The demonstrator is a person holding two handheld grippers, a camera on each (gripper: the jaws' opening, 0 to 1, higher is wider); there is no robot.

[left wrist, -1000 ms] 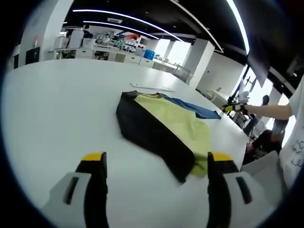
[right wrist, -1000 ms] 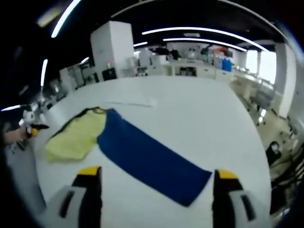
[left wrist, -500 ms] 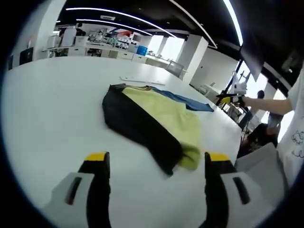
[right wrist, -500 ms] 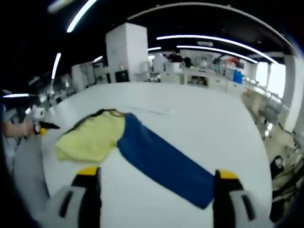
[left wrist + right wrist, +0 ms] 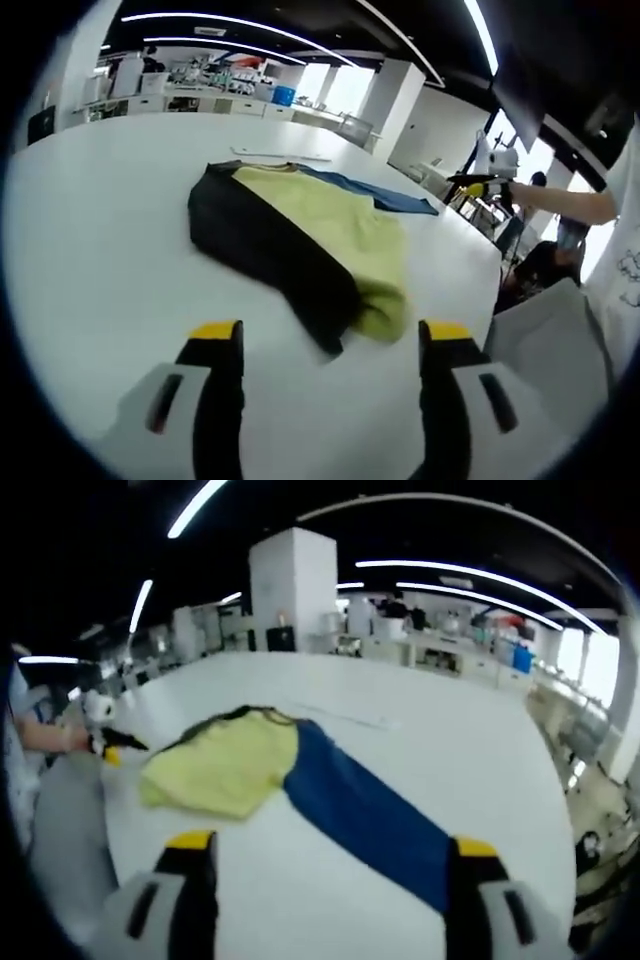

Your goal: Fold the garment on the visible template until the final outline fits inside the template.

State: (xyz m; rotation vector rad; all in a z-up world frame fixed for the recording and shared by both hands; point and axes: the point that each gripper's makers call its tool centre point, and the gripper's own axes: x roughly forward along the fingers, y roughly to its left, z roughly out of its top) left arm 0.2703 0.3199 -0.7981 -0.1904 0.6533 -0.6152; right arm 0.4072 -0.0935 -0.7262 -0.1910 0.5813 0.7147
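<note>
A garment lies flat on the white table (image 5: 90, 230): a yellow body (image 5: 335, 225), one black sleeve (image 5: 265, 255) and one blue sleeve (image 5: 385, 197). In the right gripper view the yellow body (image 5: 225, 765) lies left of the long blue sleeve (image 5: 365, 815). My left gripper (image 5: 328, 335) is open, hovering just short of the black sleeve's end and the yellow hem. My right gripper (image 5: 322, 845) is open above the blue sleeve. The right gripper (image 5: 470, 187) also shows far right in the left gripper view, and the left gripper (image 5: 110, 745) far left in the right gripper view.
A thin pale strip (image 5: 280, 153) lies on the table beyond the garment's collar. A person's arm (image 5: 570, 205) and white shirt show at the right. Desks and shelves (image 5: 440, 645) line the far wall, past the table's edge.
Both views have shifted with the hands. The garment sits lower and nearer in the left gripper view, and further right in the right gripper view. The garment itself lies as before.
</note>
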